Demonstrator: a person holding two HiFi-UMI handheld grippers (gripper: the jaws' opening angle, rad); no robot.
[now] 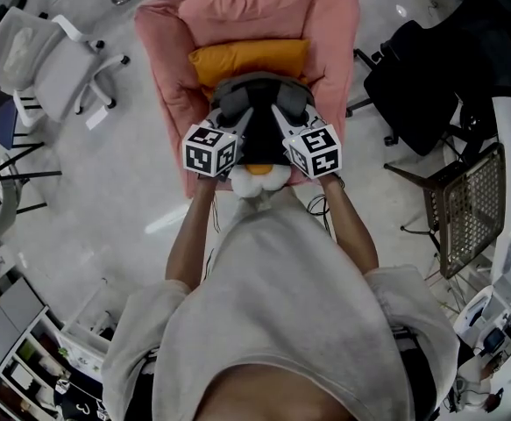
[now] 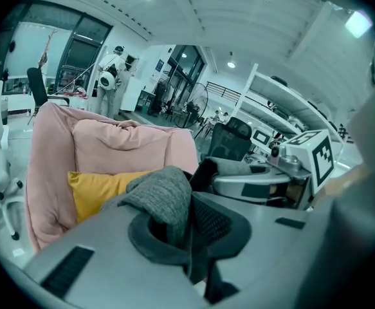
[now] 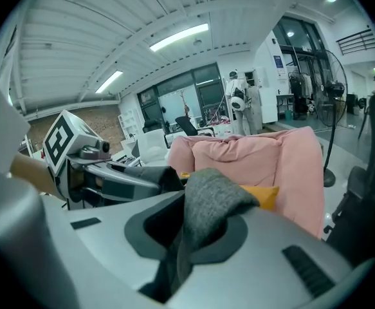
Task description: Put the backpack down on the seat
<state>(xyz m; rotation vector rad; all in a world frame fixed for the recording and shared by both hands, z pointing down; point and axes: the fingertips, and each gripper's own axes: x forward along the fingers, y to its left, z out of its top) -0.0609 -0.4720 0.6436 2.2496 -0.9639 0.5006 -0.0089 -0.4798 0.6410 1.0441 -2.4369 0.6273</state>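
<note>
A dark backpack [image 1: 257,143] with a white and orange lower part hangs between my two grippers, in front of the pink armchair [image 1: 167,77]. An orange cushion [image 1: 248,60] lies on the armchair's seat, just beyond the pack. My left gripper [image 1: 230,105] is shut on a grey shoulder strap [image 2: 164,195], which bulges up out of the jaws [image 2: 174,230]. My right gripper [image 1: 288,105] is shut on the other grey strap [image 3: 206,201] in the same way [image 3: 187,237]. The grippers stand side by side, both pointing at the armchair [image 2: 103,147] [image 3: 258,153]. The pack's lower end is hidden by my arms.
A white office chair [image 1: 53,60] stands left of the armchair. A black chair [image 1: 422,86] and a mesh chair [image 1: 470,204] stand to the right. Shelves with small items [image 1: 27,367] sit at the lower left. Grey floor lies between me and the armchair.
</note>
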